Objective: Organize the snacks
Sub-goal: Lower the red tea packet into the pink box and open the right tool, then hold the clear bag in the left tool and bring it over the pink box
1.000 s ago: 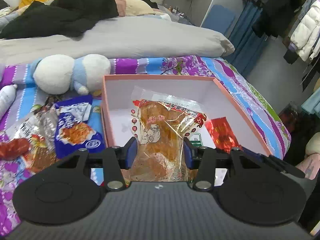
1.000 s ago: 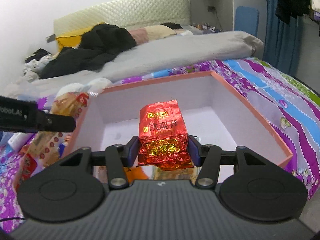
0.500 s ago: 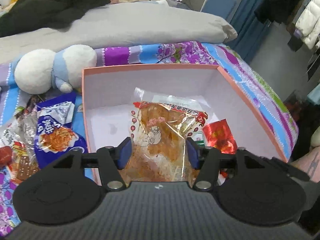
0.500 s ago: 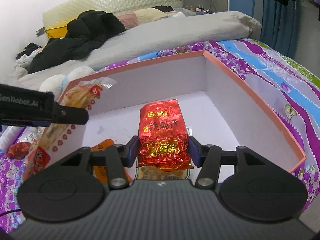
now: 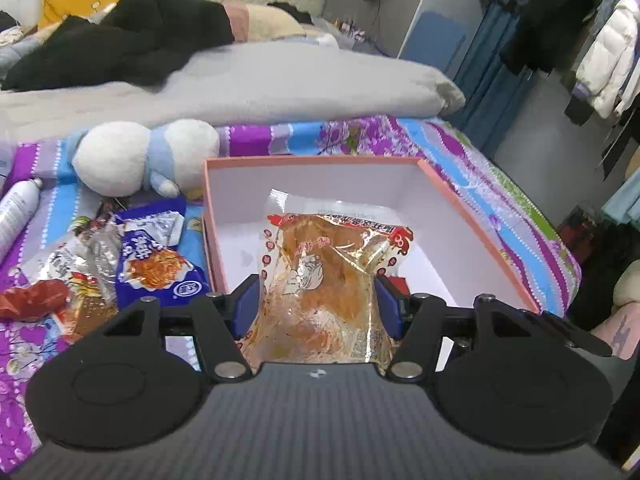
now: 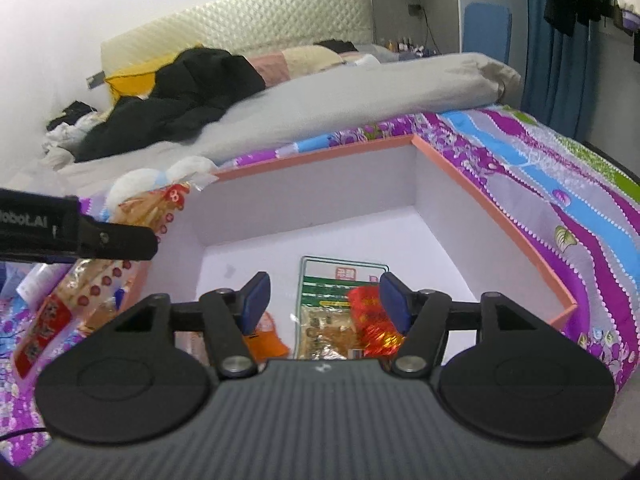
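Note:
A clear bag of orange-brown snack [image 5: 320, 280] stands upright between my left gripper's [image 5: 316, 292] blue pads, which press on its sides over the near edge of the pink-rimmed white box [image 5: 312, 159]. The right wrist view shows the same bag [image 6: 148, 208] at the box's [image 6: 320, 156] left rim, with the left gripper's black finger [image 6: 112, 236] across it. My right gripper [image 6: 324, 284] hangs above the box with its jaws opening and nothing between them. A red foil packet [image 6: 372, 320] lies on the box floor below, on a green-labelled packet [image 6: 340, 292]. An orange packet [image 6: 266, 336] lies beside them.
Loose snack packets, among them a blue one [image 5: 156, 264], lie on the purple bedspread left of the box. A white and blue plush toy [image 5: 132, 156] and a white bottle [image 5: 16, 208] sit behind them. A grey duvet [image 5: 240, 84] lies beyond. A person's arm [image 5: 616, 328] shows at right.
My right gripper has let go of the red foil packet, which dropped onto the box floor, and its jaws have spread. The left jaws have widened slightly around the clear bag.

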{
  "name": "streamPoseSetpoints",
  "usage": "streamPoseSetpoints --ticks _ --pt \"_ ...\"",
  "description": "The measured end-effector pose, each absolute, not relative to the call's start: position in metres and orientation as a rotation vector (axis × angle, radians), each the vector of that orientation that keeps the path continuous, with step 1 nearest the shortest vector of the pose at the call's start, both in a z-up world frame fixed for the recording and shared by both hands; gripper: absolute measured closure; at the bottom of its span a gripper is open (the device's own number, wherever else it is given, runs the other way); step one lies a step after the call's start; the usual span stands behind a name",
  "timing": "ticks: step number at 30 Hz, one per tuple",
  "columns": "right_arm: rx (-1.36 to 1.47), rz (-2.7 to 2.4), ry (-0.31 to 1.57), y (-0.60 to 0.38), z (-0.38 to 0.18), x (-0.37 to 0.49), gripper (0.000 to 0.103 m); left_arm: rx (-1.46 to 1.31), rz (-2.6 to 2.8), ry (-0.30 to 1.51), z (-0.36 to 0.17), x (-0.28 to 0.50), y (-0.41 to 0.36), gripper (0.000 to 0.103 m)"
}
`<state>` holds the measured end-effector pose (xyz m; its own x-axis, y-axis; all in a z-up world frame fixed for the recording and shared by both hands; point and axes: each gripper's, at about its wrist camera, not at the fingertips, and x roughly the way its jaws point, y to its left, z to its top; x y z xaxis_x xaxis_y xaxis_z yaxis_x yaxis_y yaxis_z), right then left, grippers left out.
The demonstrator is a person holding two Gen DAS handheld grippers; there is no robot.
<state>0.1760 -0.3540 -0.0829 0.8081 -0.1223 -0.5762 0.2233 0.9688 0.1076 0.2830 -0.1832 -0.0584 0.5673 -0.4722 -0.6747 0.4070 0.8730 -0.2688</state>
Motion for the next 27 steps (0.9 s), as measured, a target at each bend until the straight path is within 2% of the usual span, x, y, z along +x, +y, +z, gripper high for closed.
streamPoseSetpoints --ticks 14,27 --pt "0.181 -0.140 0.516 -0.306 -0.065 0.114 0.040 -0.092 -0.511 0.710 -0.025 0.203 -0.114 0.038" --pt "0.120 -0.072 0.521 -0.267 -0.074 0.069 0.040 -0.109 -0.433 0.705 -0.041 0.143 -0.047 0.038"
